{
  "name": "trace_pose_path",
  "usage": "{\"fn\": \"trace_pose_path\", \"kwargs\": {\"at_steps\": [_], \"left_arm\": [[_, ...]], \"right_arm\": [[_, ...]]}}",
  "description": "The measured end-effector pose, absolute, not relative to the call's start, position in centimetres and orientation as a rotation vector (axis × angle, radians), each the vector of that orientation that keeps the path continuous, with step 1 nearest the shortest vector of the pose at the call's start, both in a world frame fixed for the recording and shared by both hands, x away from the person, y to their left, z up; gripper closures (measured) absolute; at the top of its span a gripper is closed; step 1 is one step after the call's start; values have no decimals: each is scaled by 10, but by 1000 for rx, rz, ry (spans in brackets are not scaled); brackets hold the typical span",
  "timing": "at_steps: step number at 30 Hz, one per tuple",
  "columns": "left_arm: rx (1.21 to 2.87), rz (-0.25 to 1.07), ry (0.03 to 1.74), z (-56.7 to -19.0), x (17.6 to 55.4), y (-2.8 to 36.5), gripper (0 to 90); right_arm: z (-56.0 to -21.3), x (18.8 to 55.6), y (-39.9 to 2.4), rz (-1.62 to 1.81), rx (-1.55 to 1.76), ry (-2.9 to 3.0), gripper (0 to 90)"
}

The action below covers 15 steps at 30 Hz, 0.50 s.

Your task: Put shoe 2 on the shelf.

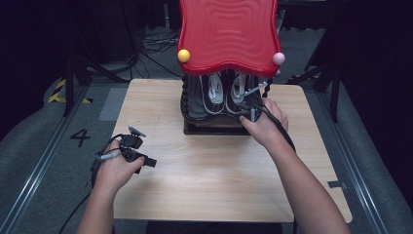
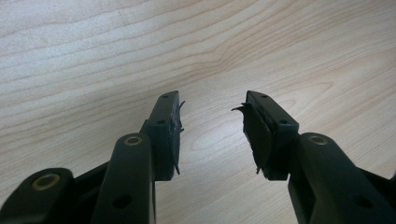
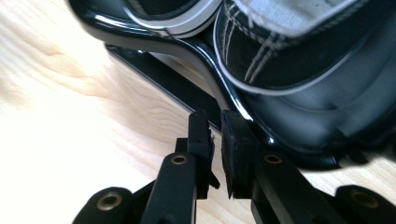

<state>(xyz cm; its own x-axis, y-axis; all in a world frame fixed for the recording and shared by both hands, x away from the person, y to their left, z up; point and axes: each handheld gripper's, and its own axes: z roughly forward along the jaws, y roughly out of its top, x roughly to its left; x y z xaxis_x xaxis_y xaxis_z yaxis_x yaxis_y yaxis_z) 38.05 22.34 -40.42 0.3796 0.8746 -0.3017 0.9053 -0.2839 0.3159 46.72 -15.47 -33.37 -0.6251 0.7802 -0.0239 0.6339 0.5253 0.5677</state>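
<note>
A pair of black sneakers with white laces, one [image 1: 213,92] beside the other [image 1: 237,90], sits on the glossy black lower shelf [image 1: 209,127] of a small rack under a wavy red top [image 1: 229,34]. My right gripper [image 1: 251,111] is at the shelf's front edge by the right sneaker. In the right gripper view its jaws [image 3: 215,116] stand almost together with nothing between them, tips against the shelf rim [image 3: 299,135], just below the sneaker's toe [image 3: 289,51]. My left gripper [image 1: 146,161] rests on the table's left side, open [image 2: 212,100] over bare wood.
The rack stands at the far middle of a light wooden table [image 1: 209,180]. A yellow ball [image 1: 183,55] and a pink ball [image 1: 278,58] cap the red top's front corners. Twisted black posts [image 1: 184,92] carry the top. Cables lie on the floor behind.
</note>
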Motion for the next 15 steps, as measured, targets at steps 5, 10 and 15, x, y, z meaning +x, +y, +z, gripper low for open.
{"fn": "trace_pose_path", "kwargs": {"at_steps": [5,10,15], "left_arm": [[2211,-88,1518,-402,380,222,562],[2217,-95,1509,-403,380,218,557],[2222,-95,1501,-404,380,219,555]], "right_arm": [[-324,452,-170,871,1177,2503,790],[-322,440,-189,954,1174,2511,748],[-324,430,-204,1008,1164,2517,700]]}}
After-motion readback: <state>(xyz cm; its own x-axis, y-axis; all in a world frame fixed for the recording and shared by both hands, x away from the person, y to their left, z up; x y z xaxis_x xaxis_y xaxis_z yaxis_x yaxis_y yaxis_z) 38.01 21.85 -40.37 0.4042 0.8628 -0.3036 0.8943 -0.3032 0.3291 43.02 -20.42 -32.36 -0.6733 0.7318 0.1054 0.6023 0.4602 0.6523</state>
